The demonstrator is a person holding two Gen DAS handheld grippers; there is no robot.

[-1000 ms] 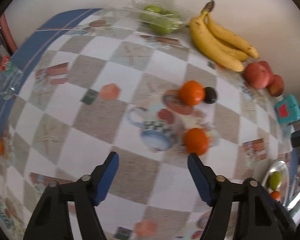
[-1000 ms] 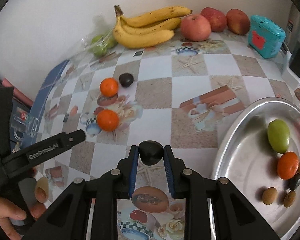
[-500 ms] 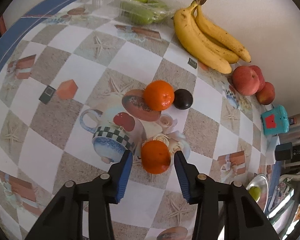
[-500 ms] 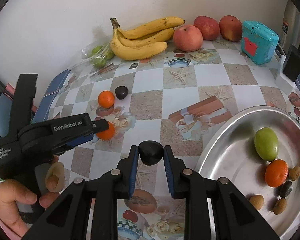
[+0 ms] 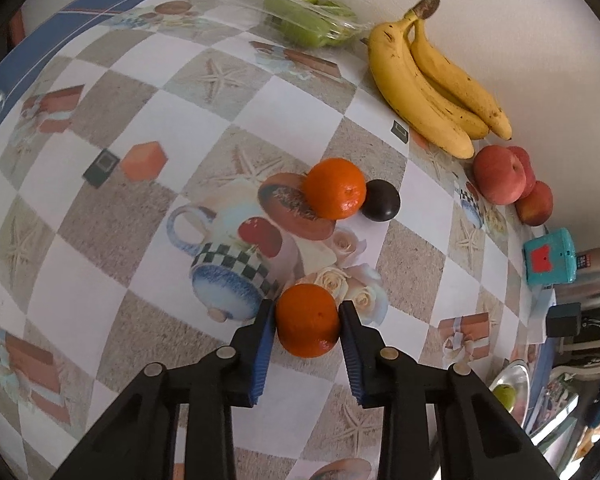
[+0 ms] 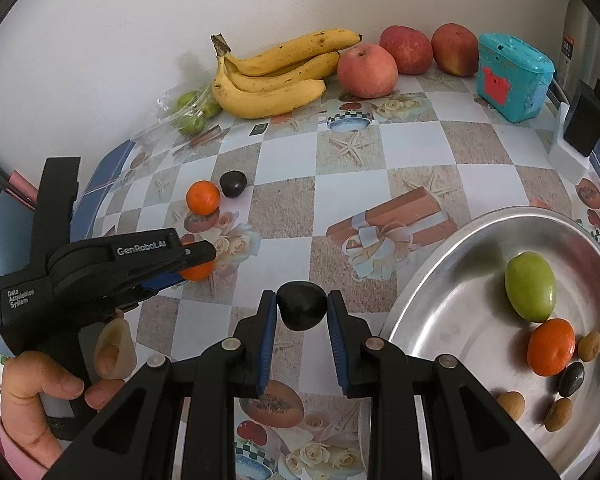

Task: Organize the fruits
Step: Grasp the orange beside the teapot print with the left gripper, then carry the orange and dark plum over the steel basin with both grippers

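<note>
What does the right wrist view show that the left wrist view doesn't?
Right wrist only: right tongs shut on a dark round plum, and the small fruits lying in the silver metal tray. Left wrist only: both blue pads of the left tongs against the near orange mandarin. Both: yellow banana bunch, red apples.

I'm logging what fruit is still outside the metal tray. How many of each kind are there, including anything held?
Oranges: 2 (one held in the left tool)
Dark plums: 2 (one held in the right tool)
Bananas: 3
Apples: 3
Green fruits in the clear bag: count unclear
Total countable: 10
</note>
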